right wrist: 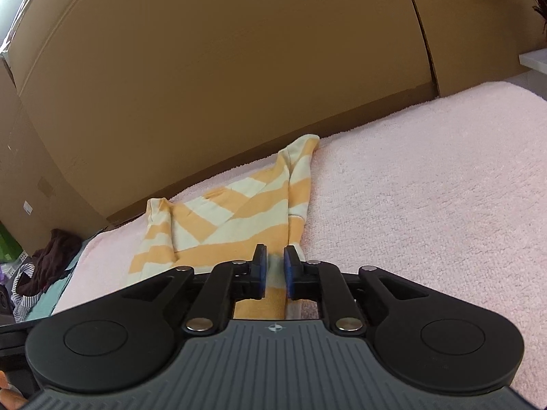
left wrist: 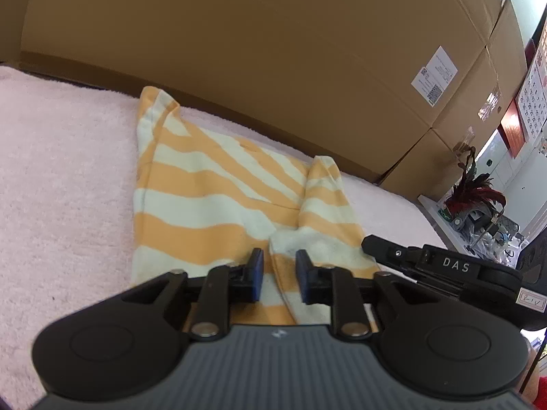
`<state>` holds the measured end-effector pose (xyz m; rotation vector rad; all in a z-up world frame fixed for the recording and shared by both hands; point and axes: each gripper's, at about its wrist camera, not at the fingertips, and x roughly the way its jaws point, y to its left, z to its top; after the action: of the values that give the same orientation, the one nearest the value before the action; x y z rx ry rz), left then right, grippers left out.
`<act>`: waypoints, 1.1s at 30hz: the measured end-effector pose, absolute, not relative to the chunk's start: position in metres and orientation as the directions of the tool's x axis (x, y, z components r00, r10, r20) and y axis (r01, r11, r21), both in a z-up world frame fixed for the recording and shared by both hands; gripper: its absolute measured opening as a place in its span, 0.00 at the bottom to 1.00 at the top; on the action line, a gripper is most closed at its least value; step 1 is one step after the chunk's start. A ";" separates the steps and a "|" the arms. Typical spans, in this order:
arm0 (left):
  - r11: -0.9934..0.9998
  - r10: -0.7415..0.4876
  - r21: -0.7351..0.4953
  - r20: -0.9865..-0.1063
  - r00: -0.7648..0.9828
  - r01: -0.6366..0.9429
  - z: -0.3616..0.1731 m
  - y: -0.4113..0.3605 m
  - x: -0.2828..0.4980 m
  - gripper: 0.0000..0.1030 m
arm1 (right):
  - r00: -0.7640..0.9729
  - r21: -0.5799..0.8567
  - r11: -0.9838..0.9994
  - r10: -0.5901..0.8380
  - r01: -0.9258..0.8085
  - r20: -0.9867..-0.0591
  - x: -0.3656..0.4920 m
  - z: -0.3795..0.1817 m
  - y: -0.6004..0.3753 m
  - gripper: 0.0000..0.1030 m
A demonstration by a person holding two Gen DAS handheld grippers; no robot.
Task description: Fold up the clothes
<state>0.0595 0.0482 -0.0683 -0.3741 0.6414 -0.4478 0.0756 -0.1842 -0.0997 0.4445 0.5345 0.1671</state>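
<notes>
An orange-and-cream striped garment (left wrist: 212, 198) lies flat on a pink fluffy cover (left wrist: 61, 177), with its sides folded inward. My left gripper (left wrist: 278, 273) hovers over the garment's near edge, jaws open, a cloth fold lying in the gap below the pads. My right gripper (right wrist: 273, 266) sits at the near right edge of the same garment (right wrist: 218, 225). Its jaws stand a little apart, with pale cloth showing between them. In the left wrist view the right gripper (left wrist: 369, 244) reaches in from the right, its tip at the garment's right edge.
Large cardboard boxes (left wrist: 273, 51) form a wall right behind the cover (right wrist: 427, 188). A shelf with a dark red plant and clutter (left wrist: 475, 198) stands at the far right. Dark and striped clothes (right wrist: 41, 270) are piled past the cover's left end.
</notes>
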 end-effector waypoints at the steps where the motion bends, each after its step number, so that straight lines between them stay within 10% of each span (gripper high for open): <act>1: 0.841 -0.506 -0.461 -0.485 0.714 0.283 -0.068 0.048 0.059 0.30 | 0.855 0.434 0.900 0.256 -0.040 -0.452 0.075 -0.097 -0.183 0.17; 17: 0.836 -0.504 -0.480 -0.478 0.719 0.267 -0.070 0.051 0.058 0.24 | 0.847 0.459 0.888 0.243 0.002 -0.473 0.115 -0.104 -0.191 0.03; 21: 0.835 -0.505 -0.482 -0.479 0.718 0.266 -0.071 0.052 0.059 0.26 | 0.863 0.453 0.892 0.228 0.001 -0.451 0.104 -0.097 -0.189 0.16; 33: 0.833 -0.512 -0.477 -0.476 0.715 0.279 -0.071 0.051 0.057 0.37 | 0.790 0.531 0.842 0.386 -0.092 -0.476 0.021 -0.099 -0.178 0.15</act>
<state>0.0568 0.0505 -0.0707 -0.3907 0.6354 -0.4502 0.0214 -0.1782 -0.0986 0.5120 0.6108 0.2697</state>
